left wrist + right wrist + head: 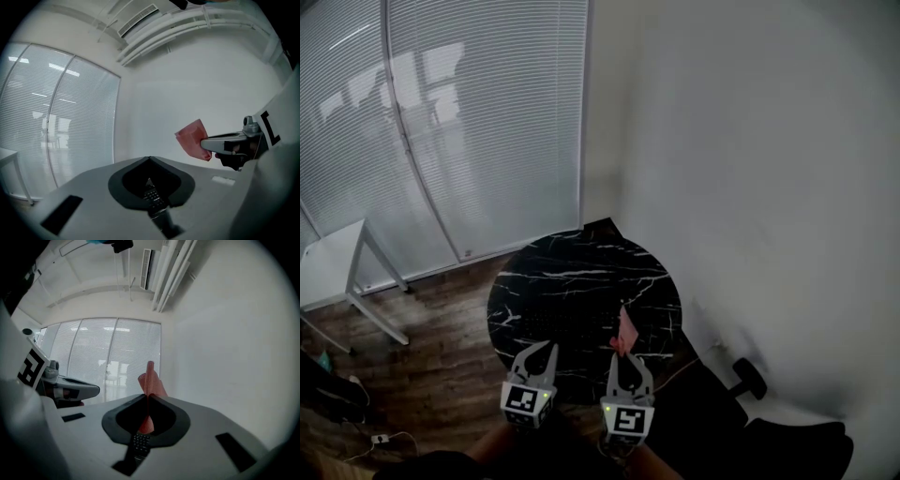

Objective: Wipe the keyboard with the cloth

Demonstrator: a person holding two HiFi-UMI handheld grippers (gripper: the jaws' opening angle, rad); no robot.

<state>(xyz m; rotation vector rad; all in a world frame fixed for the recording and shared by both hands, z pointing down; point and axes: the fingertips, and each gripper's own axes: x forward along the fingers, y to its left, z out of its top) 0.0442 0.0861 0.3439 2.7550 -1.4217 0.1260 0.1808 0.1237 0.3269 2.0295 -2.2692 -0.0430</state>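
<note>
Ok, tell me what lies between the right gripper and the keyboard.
Only the pink cloth, pinched in the right gripper, above the black table; the head view shows it.

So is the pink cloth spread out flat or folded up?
Folded up: the cloth sticks up as a small folded piece, pinched in the right gripper, whose jaws are shut on it.

The table (581, 272) has a black, marble-like top with white veins, smooth and faintly glossy. The cloth (149, 380) is thin pink fabric with a fine, open weave. The left gripper (546, 349) and right gripper (626, 361) look like smooth matt grey plastic. The floor (441, 366) is dark wood planking, and the wall (750, 187) is matt white.
</note>
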